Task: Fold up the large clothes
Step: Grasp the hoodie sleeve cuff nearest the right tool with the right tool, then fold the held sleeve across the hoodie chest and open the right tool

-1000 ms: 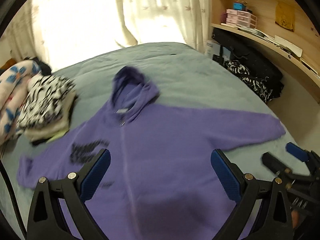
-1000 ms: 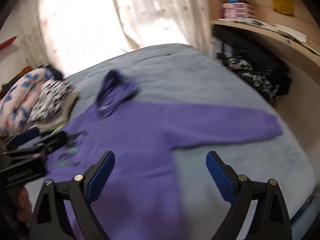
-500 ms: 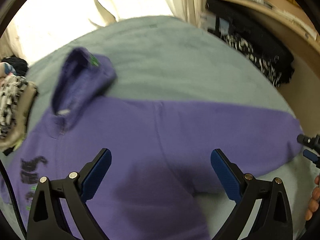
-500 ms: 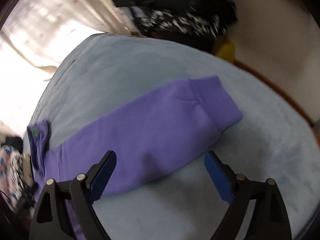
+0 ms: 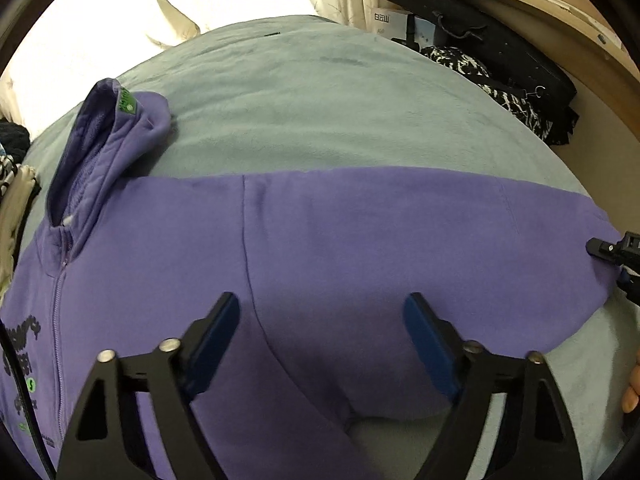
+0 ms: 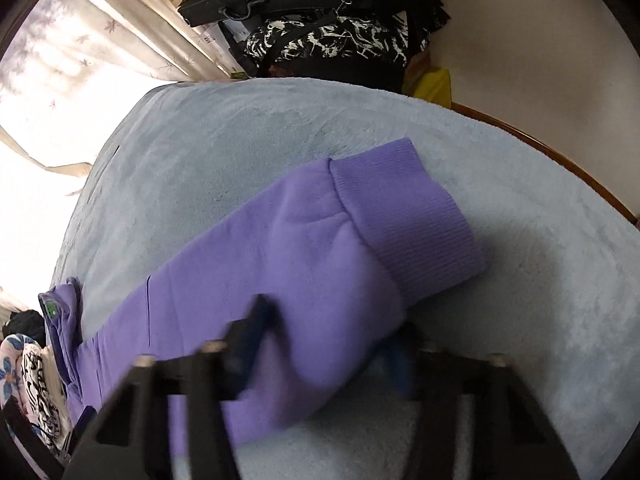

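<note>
lying flat on the blue-grey bed (image 5: 320,92), zip side up, the purple hoodie (image 5: 320,248) is spread wide, and you are looking across it from its hem side. at the far left of your left view a stack of patterned clothes (image 5: 10,184) sits at the bed's edge, just beside the hoodie's shoulder. next to that the hood (image 5: 108,136) is flopped sideways, a small green tag showing on its edge, and the zip (image 5: 58,320) runs down from the collar past dark printed lettering. your left tongs (image 5: 322,330) hover wide open over the armpit seam, holding nothing; both blue pads have purple fabric beneath them. the sleeve (image 5: 460,240) stretches out to the right, and at the frame's right edge a black tip of your right tongs (image 5: 612,250) pokes in at the cuff end.

in your right view, the same stack of patterned clothes (image 6: 28,376) shows at the lower left, then the hood (image 6: 60,312), then the sleeve (image 6: 280,272) running up to its ribbed cuff (image 6: 412,216). your right tongs (image 6: 328,344) straddle the sleeve just short of the cuff, one pad on top of the fabric and one at its far edge, narrowed but blurred, so you cannot tell whether they have pinched it. dark bags (image 6: 320,8) are piled beyond the bed.
</note>
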The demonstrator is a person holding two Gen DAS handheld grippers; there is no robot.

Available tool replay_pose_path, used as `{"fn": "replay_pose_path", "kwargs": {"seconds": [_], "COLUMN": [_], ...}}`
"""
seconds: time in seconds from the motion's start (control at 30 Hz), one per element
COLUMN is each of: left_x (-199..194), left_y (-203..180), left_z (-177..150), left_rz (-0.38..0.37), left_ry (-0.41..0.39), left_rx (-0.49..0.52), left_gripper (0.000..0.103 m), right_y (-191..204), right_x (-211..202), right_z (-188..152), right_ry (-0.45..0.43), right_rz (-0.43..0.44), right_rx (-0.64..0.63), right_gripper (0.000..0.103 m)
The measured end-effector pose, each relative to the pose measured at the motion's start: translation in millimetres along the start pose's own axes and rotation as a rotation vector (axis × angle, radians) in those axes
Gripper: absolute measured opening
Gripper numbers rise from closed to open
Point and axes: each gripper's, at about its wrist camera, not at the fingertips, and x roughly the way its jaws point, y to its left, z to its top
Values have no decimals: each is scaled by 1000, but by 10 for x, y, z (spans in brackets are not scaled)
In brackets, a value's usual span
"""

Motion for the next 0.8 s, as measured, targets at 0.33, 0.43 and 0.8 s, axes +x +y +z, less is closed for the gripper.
{"fn": "replay_pose_path", "kwargs": {"seconds": [0.33, 0.43, 0.8], "left_x": [-460, -685, -947], "left_y": [546, 945, 2586], "left_z": [-138, -249, -927], "left_rz": [-34, -30, 17], "left_ry": [50, 62, 147], "left_rx": [-73, -107, -326], "left_gripper": [30, 30, 31], "right_y": [1167, 1824, 3261], "right_x": [-882, -1155, -178], "right_z": [-329, -674, -2524], "right_ry": [-195, -194, 84], "right_rz": [147, 261, 207], "right_rx": [-327, -476, -896], "right_gripper": [12, 12, 38]}}
